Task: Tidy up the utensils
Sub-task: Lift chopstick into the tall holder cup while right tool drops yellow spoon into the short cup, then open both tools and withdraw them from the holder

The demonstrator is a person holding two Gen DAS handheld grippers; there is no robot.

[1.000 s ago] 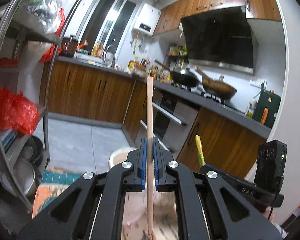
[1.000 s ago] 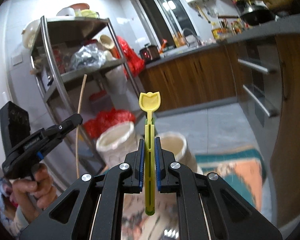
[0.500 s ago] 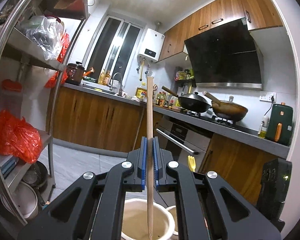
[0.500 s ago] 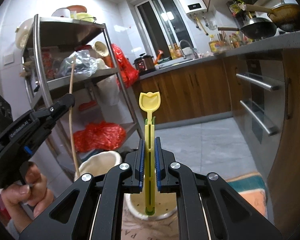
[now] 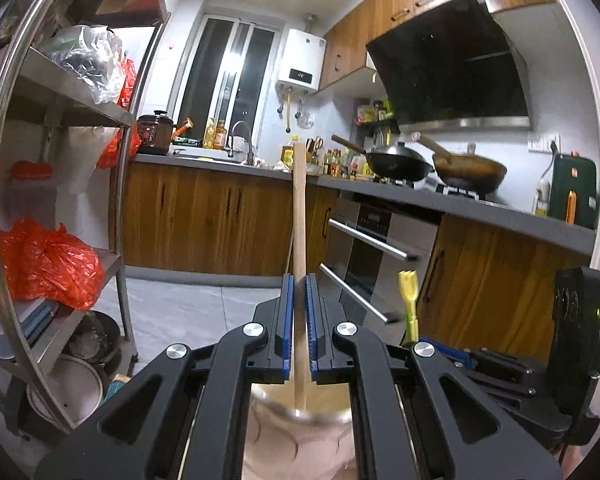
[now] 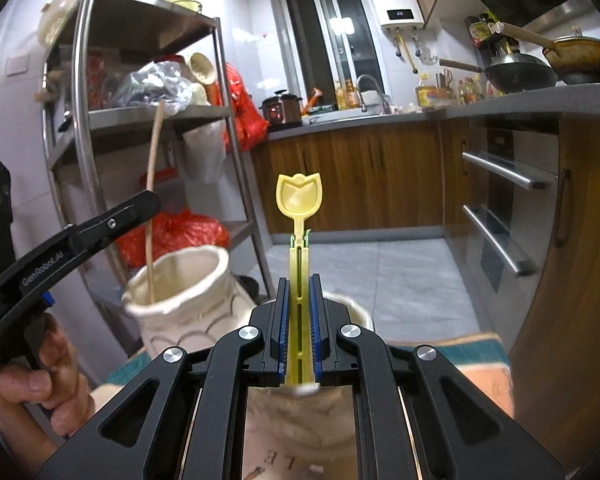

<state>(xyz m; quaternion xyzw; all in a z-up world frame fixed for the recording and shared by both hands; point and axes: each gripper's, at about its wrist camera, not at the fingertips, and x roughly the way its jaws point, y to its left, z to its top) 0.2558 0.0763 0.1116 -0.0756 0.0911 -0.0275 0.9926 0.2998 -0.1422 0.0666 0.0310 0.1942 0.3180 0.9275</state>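
Status: both utensils are over their holders, neither released. The left gripper (image 5: pixel 299 328) is clamped on an upright wooden chopstick (image 5: pixel 299 216); in the right wrist view its lower end already sits inside the cream ceramic jar (image 6: pixel 188 280) at lower left of frame. The right gripper (image 6: pixel 299 330) is closed on a yellow plastic spoon (image 6: pixel 299 200), bowl upward, centre frame, lower end over a second cream holder (image 6: pixel 350 308) mostly hidden behind the fingers. Left to do, by my judgement: lower and let go of both.

Pose: both grippers point roughly level, side by side, utensils vertical. The person's hand (image 6: pixel 28 384) grips the left handle at lower left.
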